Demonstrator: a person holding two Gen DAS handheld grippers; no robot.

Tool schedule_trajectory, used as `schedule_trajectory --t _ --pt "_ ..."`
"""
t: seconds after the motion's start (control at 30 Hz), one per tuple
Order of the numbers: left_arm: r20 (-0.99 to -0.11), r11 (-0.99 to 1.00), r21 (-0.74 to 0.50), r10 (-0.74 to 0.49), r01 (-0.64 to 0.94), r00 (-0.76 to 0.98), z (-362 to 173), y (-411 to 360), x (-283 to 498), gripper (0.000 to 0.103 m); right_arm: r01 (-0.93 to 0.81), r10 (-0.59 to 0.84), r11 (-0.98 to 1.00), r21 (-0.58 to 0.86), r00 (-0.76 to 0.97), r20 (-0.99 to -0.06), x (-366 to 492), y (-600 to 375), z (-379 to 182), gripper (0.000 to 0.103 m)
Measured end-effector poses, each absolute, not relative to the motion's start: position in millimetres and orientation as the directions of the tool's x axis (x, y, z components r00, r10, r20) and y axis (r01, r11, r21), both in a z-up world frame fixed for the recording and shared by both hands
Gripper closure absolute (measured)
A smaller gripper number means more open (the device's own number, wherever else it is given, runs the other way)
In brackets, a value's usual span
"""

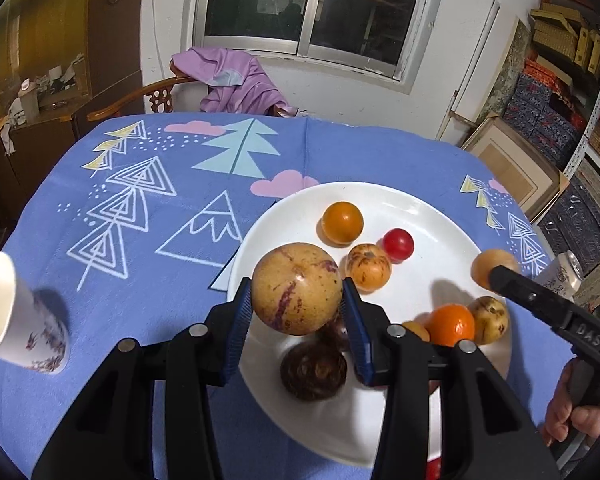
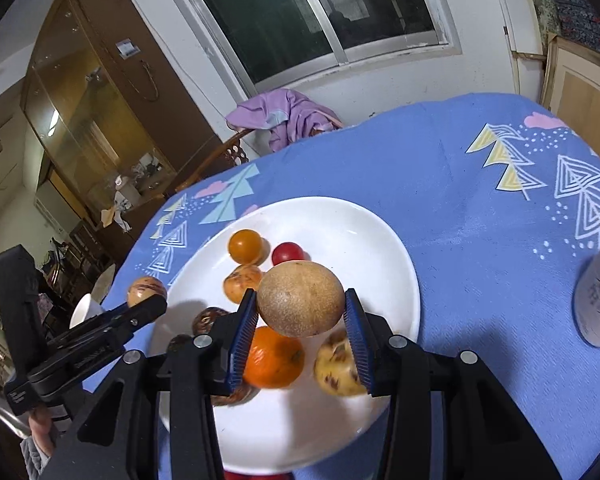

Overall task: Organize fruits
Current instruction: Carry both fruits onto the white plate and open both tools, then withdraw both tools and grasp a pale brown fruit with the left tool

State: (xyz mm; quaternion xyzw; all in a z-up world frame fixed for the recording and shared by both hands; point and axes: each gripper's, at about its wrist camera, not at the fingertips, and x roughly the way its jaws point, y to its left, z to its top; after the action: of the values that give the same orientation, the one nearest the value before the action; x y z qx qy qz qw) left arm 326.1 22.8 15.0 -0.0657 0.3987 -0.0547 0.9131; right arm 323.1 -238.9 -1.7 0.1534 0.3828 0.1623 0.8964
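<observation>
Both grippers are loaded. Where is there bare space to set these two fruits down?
Free: the far half of the white plate beyond the red fruit, and the blue tablecloth between plate and paper cup. Crowded: the plate's near half around the orange.

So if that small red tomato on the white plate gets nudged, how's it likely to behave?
The red tomato looks round and glossy, so it would probably roll easily and may slip between pads. It lies against a speckled fruit, which might stop it that way. The white plate looks smooth and shallow, so it could wander.
</observation>
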Motion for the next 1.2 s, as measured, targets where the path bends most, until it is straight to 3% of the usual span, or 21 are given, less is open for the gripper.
schedule_trajectory --t 0.23,0.27,0.37,0.6,0.73,0.87,1.2 --pt "-0.731 0.990 -0.115 -0.142 0.085 0.668 2.1 7.2 337.1 0.057 -0.166 0.397 0.907 0.387 0.640 -0.657 333.0 -237.6 -15.5 0.057" --pt "-0.728 0.992 -0.103 -0.129 0.079 0.674 2.3 6.7 336.3 0.050 -0.165 0.395 0.908 0.386 0.650 -0.649 332.0 -238.6 -14.4 0.056" --pt "-0.718 0.991 -0.115 -0.135 0.075 0.683 4.1 9.0 333.9 0.046 -0.170 0.403 0.901 0.399 0.669 -0.624 327.3 -242.0 -7.6 0.046" --pt "-0.685 0.988 -0.146 -0.134 0.045 0.717 16.6 22.2 322.0 0.012 -0.202 0.442 0.877 0.436 0.696 -0.566 308.4 -244.7 17.8 0.037" --pt "-0.654 0.984 -0.176 -0.135 0.024 0.744 30.8 31.4 312.6 0.008 -0.245 0.470 0.866 0.436 0.697 -0.542 295.1 -236.2 32.6 0.036" --pt "-0.651 0.983 -0.183 -0.128 0.008 0.749 38.9 32.3 303.4 0.007 -0.275 0.498 0.853 0.443 0.684 -0.533 283.8 -225.3 40.5 0.026" --pt "-0.628 0.976 -0.218 -0.148 0.010 0.764 67.8 29.8 233.5 0.006 -0.274 0.518 0.841 0.467 0.656 -0.549 228.2 -229.0 55.3 0.024"
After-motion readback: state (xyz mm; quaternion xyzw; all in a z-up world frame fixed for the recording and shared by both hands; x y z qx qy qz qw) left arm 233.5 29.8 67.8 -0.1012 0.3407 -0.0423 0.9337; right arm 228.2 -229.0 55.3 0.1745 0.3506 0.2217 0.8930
